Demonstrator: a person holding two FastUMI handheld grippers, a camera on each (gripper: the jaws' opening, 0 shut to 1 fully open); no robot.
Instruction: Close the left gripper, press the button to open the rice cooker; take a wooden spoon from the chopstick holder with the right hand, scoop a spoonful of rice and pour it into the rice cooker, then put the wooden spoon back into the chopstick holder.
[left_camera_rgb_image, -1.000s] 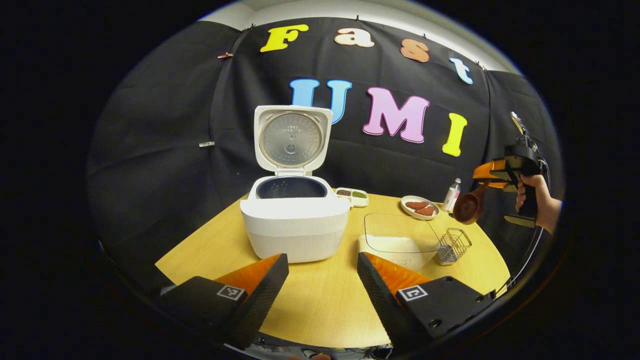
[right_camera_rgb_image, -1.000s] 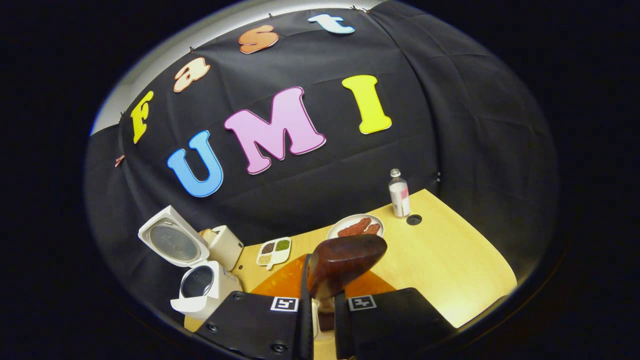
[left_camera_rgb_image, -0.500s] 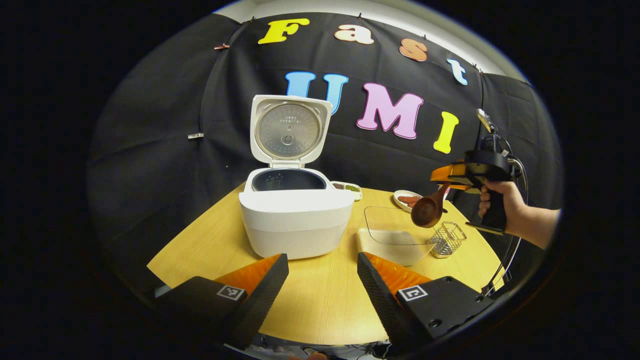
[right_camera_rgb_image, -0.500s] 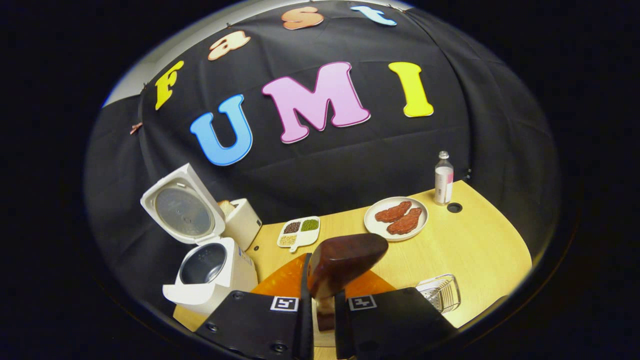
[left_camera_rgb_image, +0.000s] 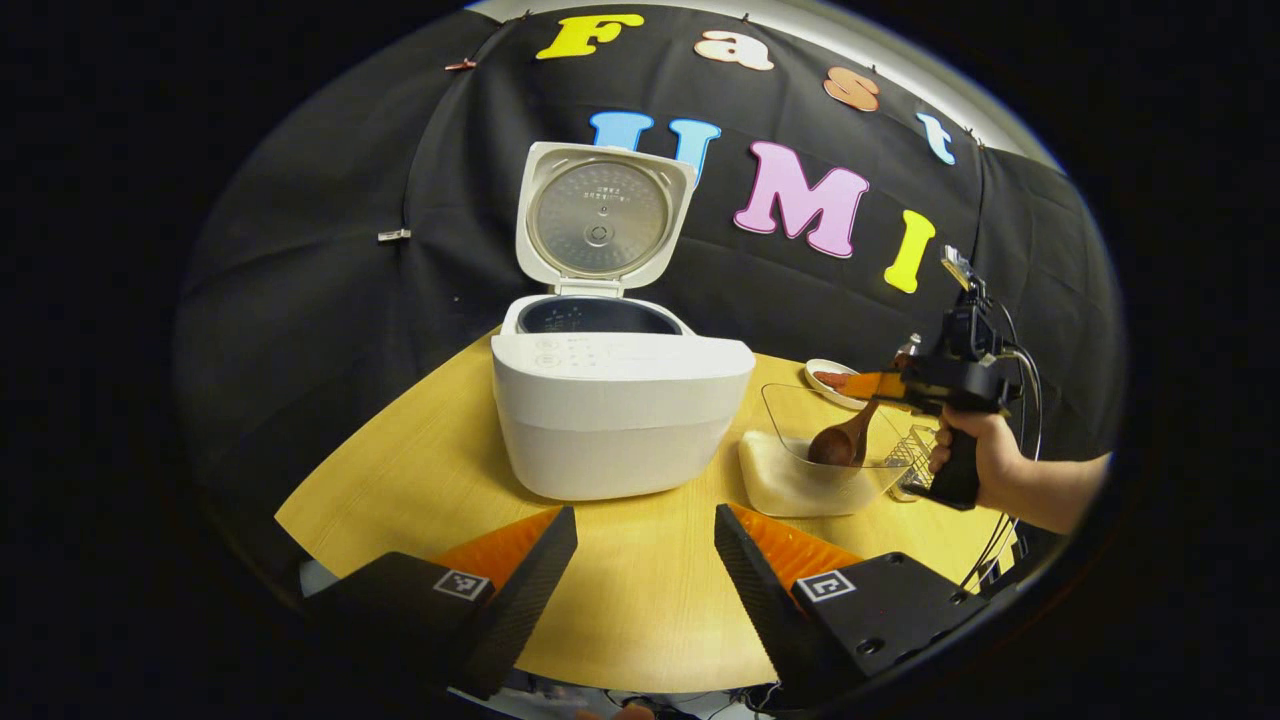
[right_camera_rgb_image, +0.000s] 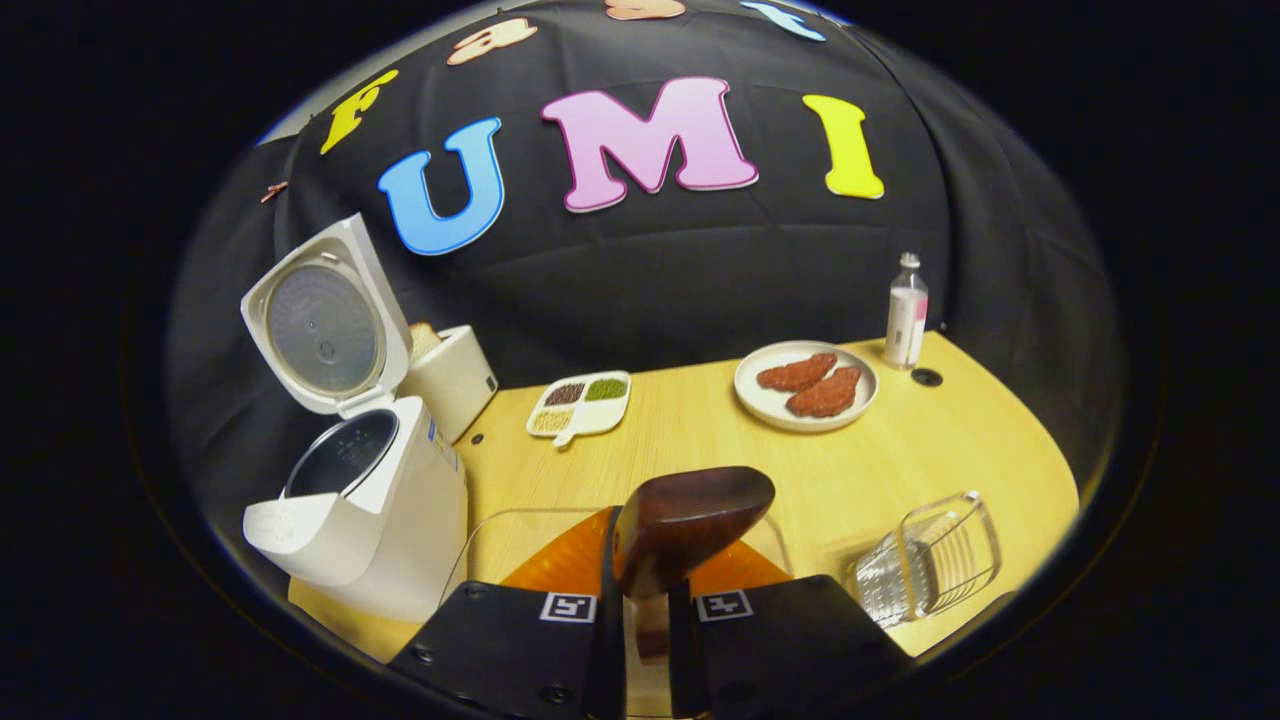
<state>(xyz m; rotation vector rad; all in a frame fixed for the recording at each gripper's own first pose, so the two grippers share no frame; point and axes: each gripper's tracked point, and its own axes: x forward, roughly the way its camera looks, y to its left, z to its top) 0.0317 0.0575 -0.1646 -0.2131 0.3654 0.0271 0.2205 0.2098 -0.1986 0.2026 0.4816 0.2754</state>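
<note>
Your right gripper (right_camera_rgb_image: 645, 610) pinches the handle of the dark brown wooden spoon (right_camera_rgb_image: 690, 520); its bowl dips inside the clear container (left_camera_rgb_image: 815, 465), above the white rice (left_camera_rgb_image: 775, 485). Your left gripper (left_camera_rgb_image: 645, 560) hangs spread over the table (left_camera_rgb_image: 420, 470). Rice cooker (left_camera_rgb_image: 620, 420) lid up, dark pot showing. Wire chopstick holder (right_camera_rgb_image: 930, 565) sits beside the container.

one rice cooker (left_camera_rgb_image: 620, 420), one wooden spoon (left_camera_rgb_image: 838, 444), two grippers (left_camera_rgb_image: 640, 560)

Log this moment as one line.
rice cooker: lid open | right gripper: shut on wooden spoon, bowl inside rice container | left gripper: open
</note>
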